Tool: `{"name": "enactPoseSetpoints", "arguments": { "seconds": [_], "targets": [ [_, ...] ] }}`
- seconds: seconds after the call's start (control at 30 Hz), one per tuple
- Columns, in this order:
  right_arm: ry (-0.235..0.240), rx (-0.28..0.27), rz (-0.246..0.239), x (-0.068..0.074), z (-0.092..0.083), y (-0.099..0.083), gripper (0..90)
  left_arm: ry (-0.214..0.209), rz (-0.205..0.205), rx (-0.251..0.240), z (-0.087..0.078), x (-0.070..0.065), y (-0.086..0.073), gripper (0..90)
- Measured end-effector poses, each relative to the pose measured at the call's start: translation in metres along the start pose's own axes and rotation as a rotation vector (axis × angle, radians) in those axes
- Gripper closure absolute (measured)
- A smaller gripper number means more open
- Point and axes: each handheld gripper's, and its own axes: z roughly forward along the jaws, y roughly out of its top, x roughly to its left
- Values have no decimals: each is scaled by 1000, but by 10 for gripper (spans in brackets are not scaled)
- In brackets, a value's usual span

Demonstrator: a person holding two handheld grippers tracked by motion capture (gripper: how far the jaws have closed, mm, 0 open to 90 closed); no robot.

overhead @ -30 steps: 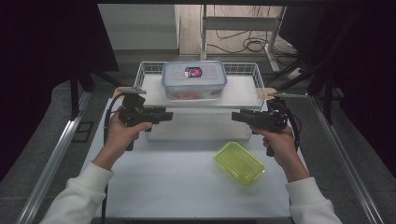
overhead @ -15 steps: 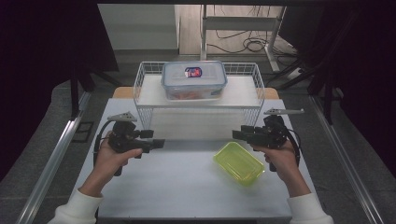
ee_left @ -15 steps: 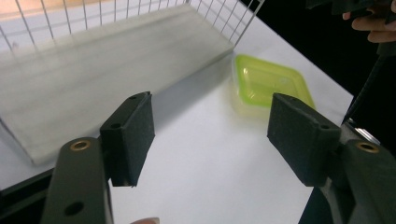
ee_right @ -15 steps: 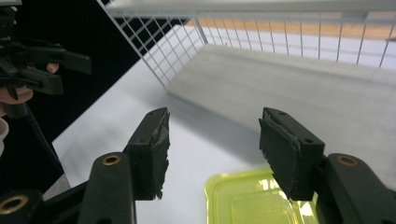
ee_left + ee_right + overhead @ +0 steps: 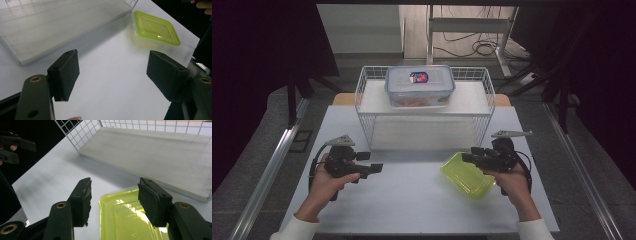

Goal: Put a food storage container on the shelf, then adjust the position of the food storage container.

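Right claw [image 5: 113,202] parted wide, empty, seemingly just above green container [image 5: 125,220] near rim, left claw [image 5: 112,75] opening, empty

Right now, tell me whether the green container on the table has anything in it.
Empty: the green container shows only its bare translucent bottom, seen between the right gripper's open jaws.

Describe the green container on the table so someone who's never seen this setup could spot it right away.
Start at the white wire rack standing at the far side of the white table. In front of its right corner, close to the right tongs, lies the green container. It is shallow, rectangular and translucent lime green, unlike the clear lidded box with a blue-rimmed lid up on the rack.
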Motion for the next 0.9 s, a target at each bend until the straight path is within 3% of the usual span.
{"name": "enactPoseSetpoints", "arguments": {
  "seconds": [0.3, 0.6, 0.73, 0.9],
  "targets": [
    [-18, 17, 4, -4, 4, -10, 451, 32, -3, 25, 4, 4, -8, 247],
    [-41, 21, 7, -7, 5, -13, 504, 50, -8, 15, 0, 4, -13, 238],
    [-56, 29, 0, -9, 4, -15, 590, 57, -10, 23, 0, 5, -16, 234],
    [-79, 49, 3, -16, 5, -19, 790, 59, -11, 23, 0, 6, -16, 232]
  ]
}}
